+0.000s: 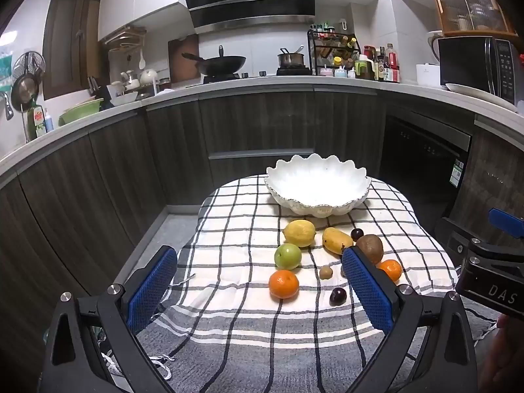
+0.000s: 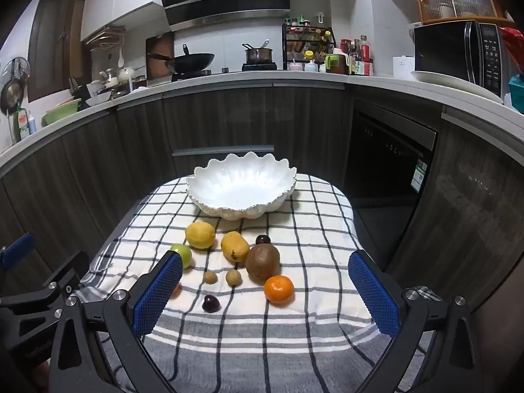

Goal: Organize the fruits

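Note:
A white scalloped bowl (image 1: 317,185) (image 2: 242,185) stands empty at the far end of a checked cloth. In front of it lie a lemon (image 1: 299,233) (image 2: 200,234), a mango (image 1: 337,240) (image 2: 234,246), a green apple (image 1: 288,256) (image 2: 182,253), a brown kiwi (image 1: 370,247) (image 2: 262,261), two oranges (image 1: 283,284) (image 2: 278,289), dark plums (image 1: 338,296) (image 2: 211,303) and small brown longans (image 1: 326,272) (image 2: 233,277). My left gripper (image 1: 260,270) and right gripper (image 2: 267,273) hover open above the near fruit, holding nothing.
The cloth-covered table (image 1: 235,334) is small, with floor (image 1: 154,239) on the left and dark cabinets (image 2: 458,203) close on the right. A kitchen counter with a wok (image 1: 222,64), pot, bottles and microwave (image 2: 458,55) runs behind.

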Demonstrator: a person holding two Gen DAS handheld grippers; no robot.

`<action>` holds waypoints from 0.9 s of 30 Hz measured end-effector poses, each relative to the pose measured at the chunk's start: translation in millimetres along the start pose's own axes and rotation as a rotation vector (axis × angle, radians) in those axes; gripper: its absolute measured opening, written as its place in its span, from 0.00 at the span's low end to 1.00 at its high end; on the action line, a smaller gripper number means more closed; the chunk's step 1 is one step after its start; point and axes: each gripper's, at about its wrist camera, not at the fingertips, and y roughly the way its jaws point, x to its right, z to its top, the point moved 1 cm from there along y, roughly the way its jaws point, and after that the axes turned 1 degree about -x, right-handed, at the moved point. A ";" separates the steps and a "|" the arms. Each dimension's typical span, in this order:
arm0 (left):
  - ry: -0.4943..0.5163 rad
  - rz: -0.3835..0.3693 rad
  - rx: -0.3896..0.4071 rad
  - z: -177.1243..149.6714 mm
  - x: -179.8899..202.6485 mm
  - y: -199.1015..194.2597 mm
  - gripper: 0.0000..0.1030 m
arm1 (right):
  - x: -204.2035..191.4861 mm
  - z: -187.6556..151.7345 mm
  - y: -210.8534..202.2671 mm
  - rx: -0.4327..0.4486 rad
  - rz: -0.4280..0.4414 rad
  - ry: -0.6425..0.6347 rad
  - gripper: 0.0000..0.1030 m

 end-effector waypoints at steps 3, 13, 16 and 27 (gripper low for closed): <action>0.006 0.004 0.008 -0.1 0.5 -0.3 1.00 | 0.0 0.1 -0.6 0.002 0.001 0.001 0.99; 0.003 -0.002 0.009 1.7 3.8 -0.6 1.00 | 0.4 0.5 -1.4 0.005 -0.001 -0.001 0.99; 0.003 -0.002 0.010 1.6 3.4 -0.5 1.00 | 0.7 0.7 -0.5 0.003 0.000 0.000 0.99; 0.006 -0.004 0.008 5.8 4.5 -4.6 1.00 | 1.2 0.9 -1.1 0.007 0.000 -0.002 0.99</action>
